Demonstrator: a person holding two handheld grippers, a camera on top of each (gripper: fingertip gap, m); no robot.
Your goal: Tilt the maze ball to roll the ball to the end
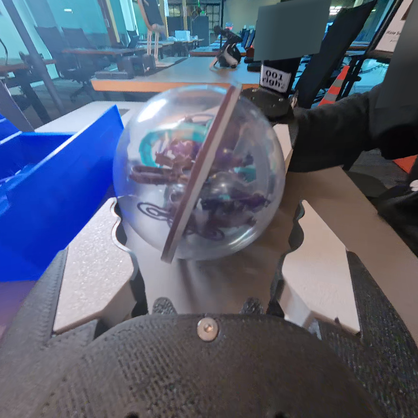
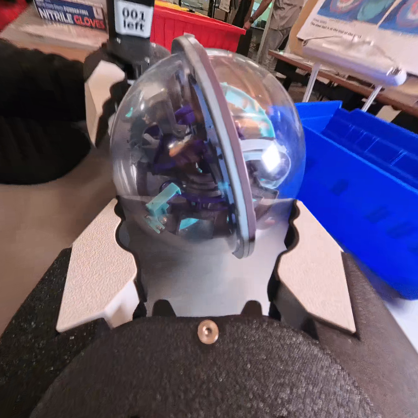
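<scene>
A pale table [image 1: 321,192] fills the lower part of both wrist views, with a room of desks and chairs blurred behind it. A blue bin [image 1: 56,192] stands on the table just beside the maze ball, to its left in the left wrist view and to its right [image 2: 362,181] in the right wrist view. A red bin [image 2: 192,29] sits farther back in the right view, next to a glove box [image 2: 70,15] at the top left. The maze ball [image 1: 199,174] is a clear sphere with a grey seam ring running round it, tilted off upright, and purple and teal track pieces packed inside; it sits in the middle of each view [image 2: 208,153], low over the table, between the two grippers that face each other across it. The left gripper [image 1: 208,217] has its white fingers [image 1: 97,255] spread wide, their wavy inner edges at either side of the sphere's lower part, apparently pressing it. The right gripper [image 2: 205,217] is spread just as wide, its fingers [image 2: 314,267] meeting the sphere's lower sides the same way. A black sleeve [image 1: 339,135] reaches in behind the sphere in each view. An orange cone [image 1: 334,88] stands in the background. The small ball inside cannot be picked out for certain through the blur.
</scene>
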